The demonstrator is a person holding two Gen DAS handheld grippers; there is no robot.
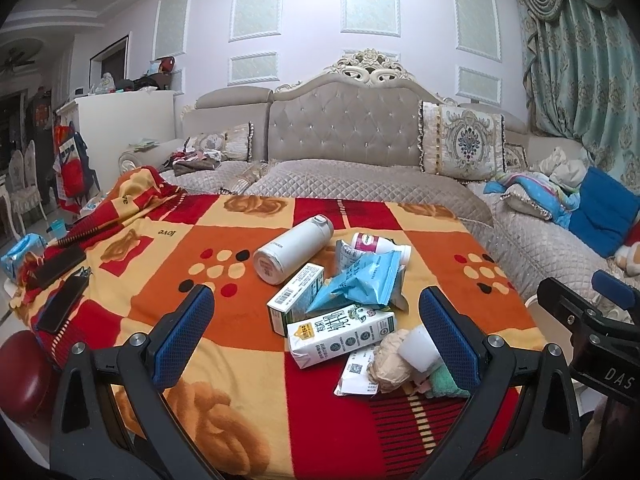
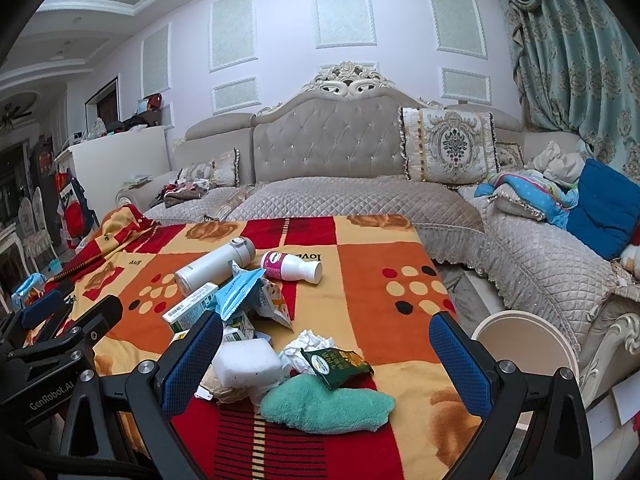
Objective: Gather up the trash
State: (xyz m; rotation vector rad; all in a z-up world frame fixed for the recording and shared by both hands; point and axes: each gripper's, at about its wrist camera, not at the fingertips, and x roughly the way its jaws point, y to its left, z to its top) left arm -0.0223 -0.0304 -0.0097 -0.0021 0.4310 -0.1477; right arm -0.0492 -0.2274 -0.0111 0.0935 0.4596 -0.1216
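Trash lies piled on a table under a red and orange blanket point(image 1: 168, 272). The pile holds a white milk carton point(image 1: 340, 334), a small green-and-white box point(image 1: 296, 296), a blue wrapper point(image 1: 360, 280), a white-and-pink bottle point(image 2: 292, 266), a crumpled tissue point(image 2: 308, 346), a dark green snack packet point(image 2: 338, 364), a white sponge block point(image 2: 246, 360) and a teal cloth point(image 2: 324, 404). A white thermos point(image 1: 292, 250) lies on its side beside them. My left gripper point(image 1: 316, 336) is open above the near side of the pile. My right gripper point(image 2: 326, 364) is open over the tissue and packet, holding nothing.
Two dark phones point(image 1: 60, 304) and a spiral notebook lie at the blanket's left edge. A round white bin rim point(image 2: 524, 344) stands right of the table. A quilted grey sofa point(image 2: 340, 196) with cushions and clothes runs behind and along the right.
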